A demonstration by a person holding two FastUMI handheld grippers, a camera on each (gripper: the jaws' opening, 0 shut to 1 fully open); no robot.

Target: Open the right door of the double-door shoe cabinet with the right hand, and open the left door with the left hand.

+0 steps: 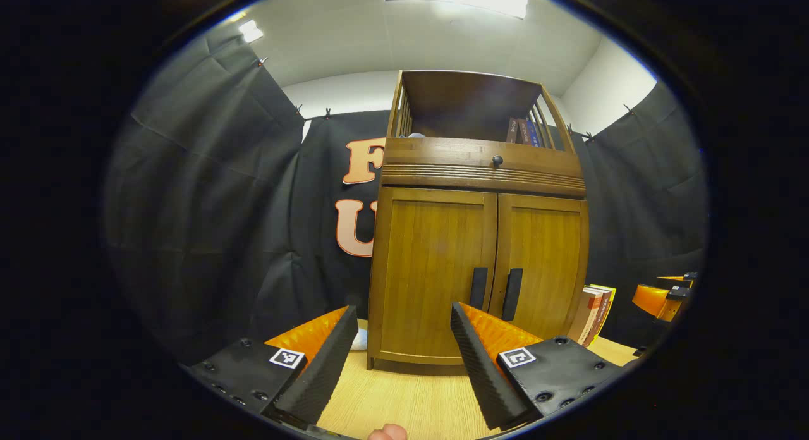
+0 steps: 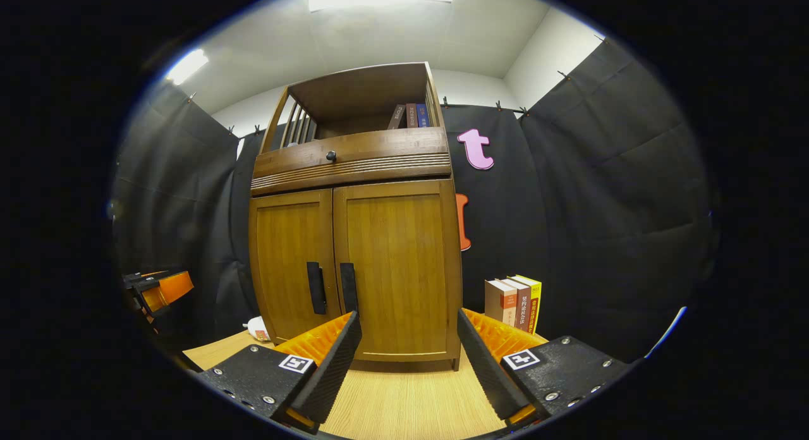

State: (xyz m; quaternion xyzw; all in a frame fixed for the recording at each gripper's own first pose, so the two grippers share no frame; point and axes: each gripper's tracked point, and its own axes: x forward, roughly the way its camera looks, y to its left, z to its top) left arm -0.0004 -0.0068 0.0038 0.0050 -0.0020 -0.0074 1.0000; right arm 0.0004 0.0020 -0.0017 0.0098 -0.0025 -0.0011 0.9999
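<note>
Cabinet (image 2: 357,263) ahead of both grippers, its two doors closed; three books (image 2: 409,116) in its top shelf. Left gripper (image 1: 404,339) and right gripper (image 2: 407,342) spread, empty.

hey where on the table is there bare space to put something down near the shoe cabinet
Bare tabletop lies in front of the closed shoe cabinet, between it and both open claws, right claw and left claw. It is crowded to the cabinet's right, where upright books stand, and a small white thing sits at its left foot.
</note>
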